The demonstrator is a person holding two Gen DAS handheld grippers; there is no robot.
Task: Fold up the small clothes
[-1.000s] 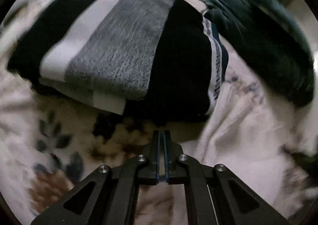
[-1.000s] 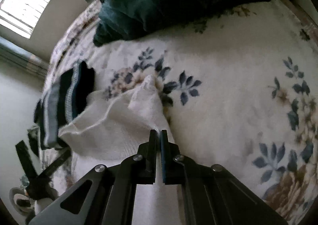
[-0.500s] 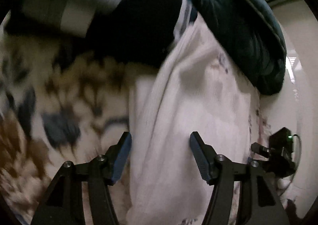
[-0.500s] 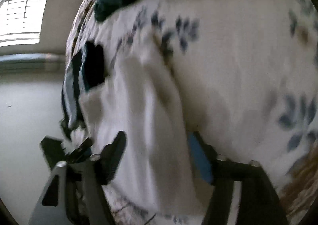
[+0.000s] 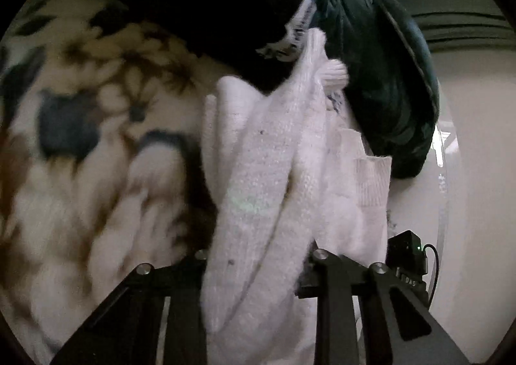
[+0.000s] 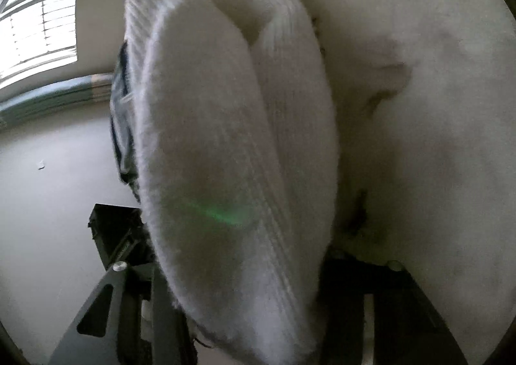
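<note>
Floral bedspread [image 5: 96,171] underneath, dark clothes heaped at its far edge; white sock [image 5: 258,177] runs lengthwise straight out from both grippers — left gripper [image 5: 254,268] and right gripper [image 6: 238,271] jaws have just been closing, sock between them; actual pinch hidden.

The bed [image 5: 96,171] carried a floral-print cover in cream, brown and blue. On it lay a white knitted garment [image 5: 264,177], a folded black-and-grey striped garment [image 5: 232,0] and a dark teal cloth heap [image 5: 387,81].
</note>
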